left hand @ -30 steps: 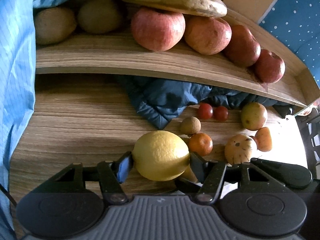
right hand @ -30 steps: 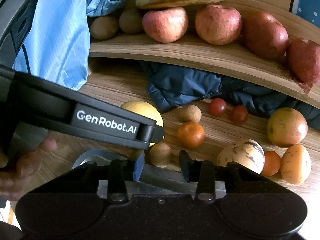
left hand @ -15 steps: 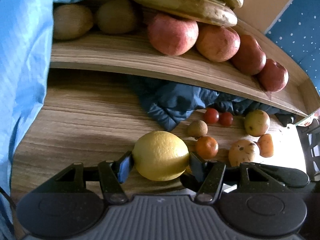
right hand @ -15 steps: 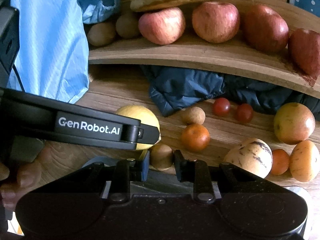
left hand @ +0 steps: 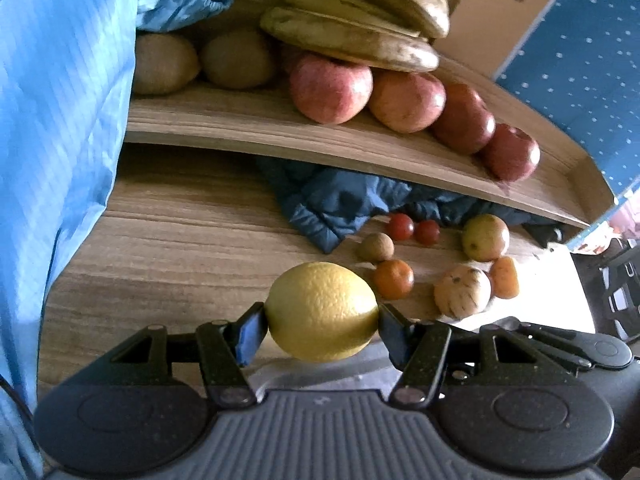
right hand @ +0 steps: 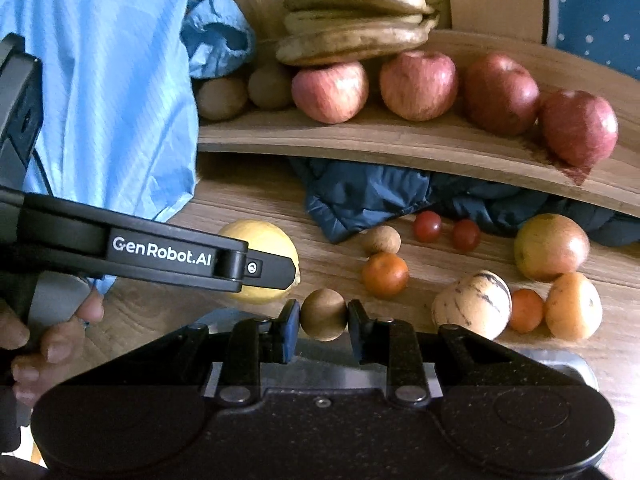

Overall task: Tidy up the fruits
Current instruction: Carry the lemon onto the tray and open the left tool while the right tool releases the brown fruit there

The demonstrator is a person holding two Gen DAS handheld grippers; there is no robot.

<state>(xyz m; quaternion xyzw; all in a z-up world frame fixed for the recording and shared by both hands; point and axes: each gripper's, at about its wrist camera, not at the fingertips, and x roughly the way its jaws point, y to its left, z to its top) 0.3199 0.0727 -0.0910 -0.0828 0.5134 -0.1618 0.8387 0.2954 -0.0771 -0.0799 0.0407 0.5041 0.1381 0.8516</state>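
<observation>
While my left tongs [left hand: 322,326] clamp the lemon [left hand: 322,312] and my right tongs [right hand: 322,320] pinch a small brown fruit [right hand: 323,314] — both just above the tabletop [left hand: 180,248] — the job looks about half done. Apples [right hand: 418,84], bananas [right hand: 356,36] and kiwis [left hand: 236,60] sit on the shelf [right hand: 400,144]; tomatoes [right hand: 427,226], oranges and other loose fruit wait below.
</observation>
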